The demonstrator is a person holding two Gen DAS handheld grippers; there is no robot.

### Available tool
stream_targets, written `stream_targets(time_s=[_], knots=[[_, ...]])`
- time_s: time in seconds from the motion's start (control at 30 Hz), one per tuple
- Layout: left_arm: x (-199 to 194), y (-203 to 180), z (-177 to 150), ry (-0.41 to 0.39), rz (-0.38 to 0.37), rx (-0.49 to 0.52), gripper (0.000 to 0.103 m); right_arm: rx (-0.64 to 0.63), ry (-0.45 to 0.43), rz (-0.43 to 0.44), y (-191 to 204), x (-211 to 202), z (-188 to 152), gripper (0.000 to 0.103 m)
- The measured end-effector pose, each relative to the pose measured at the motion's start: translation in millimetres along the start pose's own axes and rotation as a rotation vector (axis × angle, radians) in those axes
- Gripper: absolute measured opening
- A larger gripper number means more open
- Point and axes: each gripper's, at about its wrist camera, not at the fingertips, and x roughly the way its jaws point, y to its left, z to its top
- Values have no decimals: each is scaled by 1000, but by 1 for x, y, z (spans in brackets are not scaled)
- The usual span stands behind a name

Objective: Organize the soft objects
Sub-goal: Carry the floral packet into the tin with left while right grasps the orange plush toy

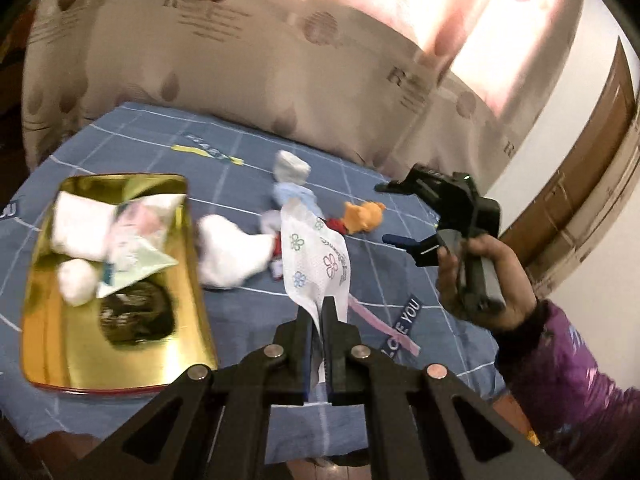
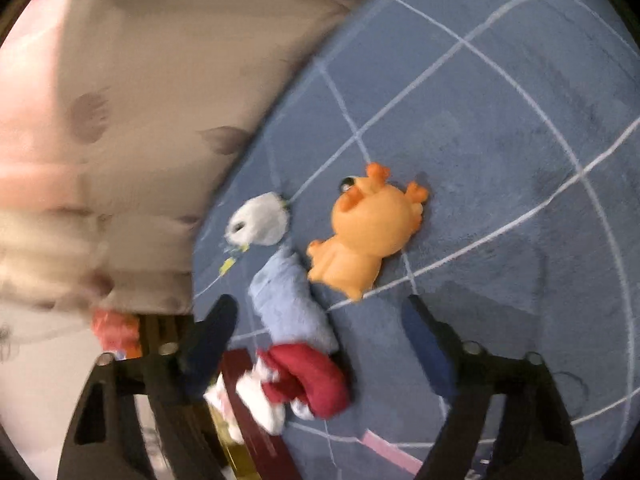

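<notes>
While the shiny gold rectangular tin tray [image 1: 52, 344] is holding white soft bundles and a pale printed packet [image 1: 136, 256], we are seeing it lying on a blue grid-patterned bedsheet [image 1: 400, 280] before a beige curtain [image 1: 240, 60]. Our left gripper [image 1: 318, 312] is pinching a white flower-printed cloth [image 1: 316, 264]. Our right gripper [image 2: 320, 320] is standing wide, empty, just beside an orange plush bear [image 2: 368, 232].

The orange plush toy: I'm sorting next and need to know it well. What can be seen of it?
The orange plush toy is a small, soft, animal-shaped figure with darker orange ears and paws and a black mark on its face. It lies flat on the blue grid-patterned bedcover, beside a light blue cloth. No gripper touches it.
</notes>
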Motion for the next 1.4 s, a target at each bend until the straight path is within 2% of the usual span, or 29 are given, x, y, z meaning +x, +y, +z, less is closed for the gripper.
stream_targets(time_s=[0.17, 0.2, 0.23, 0.4, 0.5, 0.63, 0.8, 1.07, 1.4], knots=[[-14, 21, -1, -25, 7, -4, 4, 105, -25, -95, 4, 27, 10, 75], [-16, 27, -1, -25, 4, -11, 4, 123, -36, -107, 2, 32, 11, 63], [-18, 32, -2, -28, 6, -17, 4, 136, -45, -114, 1, 37, 13, 42], [-39, 61, -3, -63, 29, -76, 4, 44, -47, -90, 4, 41, 18, 37], [-54, 82, -5, -84, 66, -118, 4, -46, -73, -57, 2, 23, 16, 37], [-69, 105, -10, -97, 122, -158, 4, -133, -88, -7, -7, -14, -5, 37], [-78, 116, -10, -112, 167, -162, 4, -232, -85, 0, -18, -56, -44, 37], [-63, 129, -8, -90, 232, -156, 4, -277, -52, 42, -28, -82, -84, 37], [-36, 142, -14, -28, 268, -146, 5, -346, -10, 87, -4, -83, -111, 37]])
